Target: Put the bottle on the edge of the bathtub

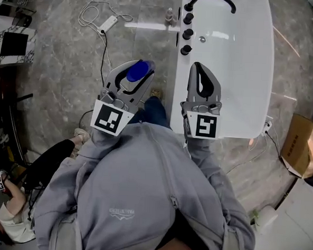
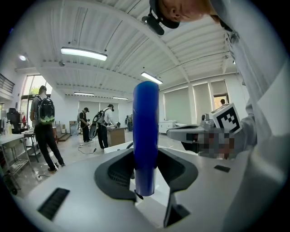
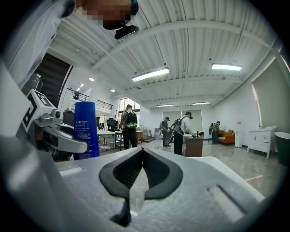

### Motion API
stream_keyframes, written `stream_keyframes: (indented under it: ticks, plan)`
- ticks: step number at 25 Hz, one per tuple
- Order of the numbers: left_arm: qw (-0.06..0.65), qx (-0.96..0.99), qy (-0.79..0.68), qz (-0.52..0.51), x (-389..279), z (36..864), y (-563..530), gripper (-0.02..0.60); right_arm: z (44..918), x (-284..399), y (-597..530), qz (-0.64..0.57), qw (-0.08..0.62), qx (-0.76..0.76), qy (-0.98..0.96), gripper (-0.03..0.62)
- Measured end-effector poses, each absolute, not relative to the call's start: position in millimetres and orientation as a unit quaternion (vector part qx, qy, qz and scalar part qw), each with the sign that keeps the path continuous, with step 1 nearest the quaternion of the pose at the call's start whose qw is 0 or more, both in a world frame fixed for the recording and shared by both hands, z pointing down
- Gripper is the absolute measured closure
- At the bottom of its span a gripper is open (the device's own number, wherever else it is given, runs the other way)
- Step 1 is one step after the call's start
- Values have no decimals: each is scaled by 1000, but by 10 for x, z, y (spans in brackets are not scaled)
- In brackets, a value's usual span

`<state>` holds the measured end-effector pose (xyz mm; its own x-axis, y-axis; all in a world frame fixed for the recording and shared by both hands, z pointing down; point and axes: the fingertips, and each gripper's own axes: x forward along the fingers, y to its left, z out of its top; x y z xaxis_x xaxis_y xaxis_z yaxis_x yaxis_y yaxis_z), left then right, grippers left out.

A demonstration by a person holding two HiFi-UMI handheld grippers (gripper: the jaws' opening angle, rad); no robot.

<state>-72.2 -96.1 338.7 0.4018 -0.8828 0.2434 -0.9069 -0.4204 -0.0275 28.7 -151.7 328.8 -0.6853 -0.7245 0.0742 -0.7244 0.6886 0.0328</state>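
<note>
Blue cylindrical plastic bottle [image 2: 146,136] is pinched in your left gripper's [image 2: 146,172] fingers [image 2: 118,174], over the floor just left of the white bathtub [image 1: 239,74]; your right gripper's [image 3: 141,172] fingers are pressed together, empty, above its rim. Release it tilted or near the rim's outer edge and it may topple off.

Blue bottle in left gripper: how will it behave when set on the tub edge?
The bottle is tall and slim, so it probably tips easily on the tub rim. Its glossy surface may slip in the left gripper. No dent shows under the grip, so likely stiff.
</note>
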Motion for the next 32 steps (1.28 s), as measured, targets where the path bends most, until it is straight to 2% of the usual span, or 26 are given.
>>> stream_keyframes:
  ticks: [12, 32]
  plan:
    - [61, 871, -467, 142, -240, 4155, -1581, 428, 4131, 577, -1871, 43, 92, 409, -907, 591]
    - [56, 909, -382, 155, 229, 5457, -2063, 430, 5447, 726, -2109, 80, 121, 426, -893, 591]
